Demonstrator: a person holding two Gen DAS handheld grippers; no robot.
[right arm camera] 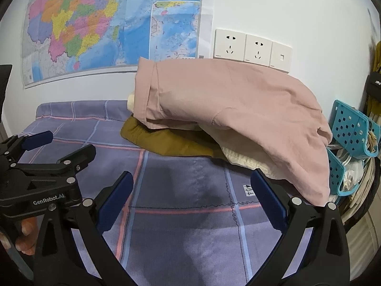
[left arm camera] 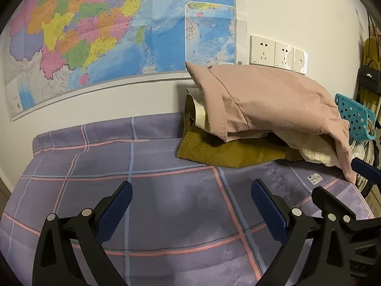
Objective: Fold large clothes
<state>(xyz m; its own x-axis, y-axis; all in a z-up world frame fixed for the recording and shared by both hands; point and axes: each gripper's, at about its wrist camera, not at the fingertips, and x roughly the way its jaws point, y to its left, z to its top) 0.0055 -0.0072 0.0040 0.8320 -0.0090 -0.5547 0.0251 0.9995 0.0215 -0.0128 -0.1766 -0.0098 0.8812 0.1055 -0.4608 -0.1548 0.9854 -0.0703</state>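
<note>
A stack of folded clothes rests at the back right of the purple checked cloth (left arm camera: pixel 166 190) (right arm camera: pixel 185 226). A pink garment (left arm camera: pixel 269 97) (right arm camera: pixel 228 104) lies on top, a cream one (left arm camera: pixel 314 150) (right arm camera: pixel 243 159) under it, and a mustard one (left arm camera: pixel 226 152) (right arm camera: pixel 166 140) at the bottom. My left gripper (left arm camera: pixel 191 188) hovers open over bare cloth in front of the stack, holding nothing. My right gripper (right arm camera: pixel 191 178) is open too, just short of the pink garment's drooping right end. The left gripper (right arm camera: pixel 69 141) shows at the left of the right wrist view, held by a hand (right arm camera: pixel 26 233).
A colourful map (left arm camera: pixel 100 28) (right arm camera: pixel 107 23) hangs on the white wall behind, with wall sockets (left arm camera: pixel 276 52) (right arm camera: pixel 252 47) to its right. A teal perforated basket (left arm camera: pixel 354 116) (right arm camera: pixel 352 143) stands past the cloth's right edge, beside hanging bags and straps (left arm camera: pixel 369 81).
</note>
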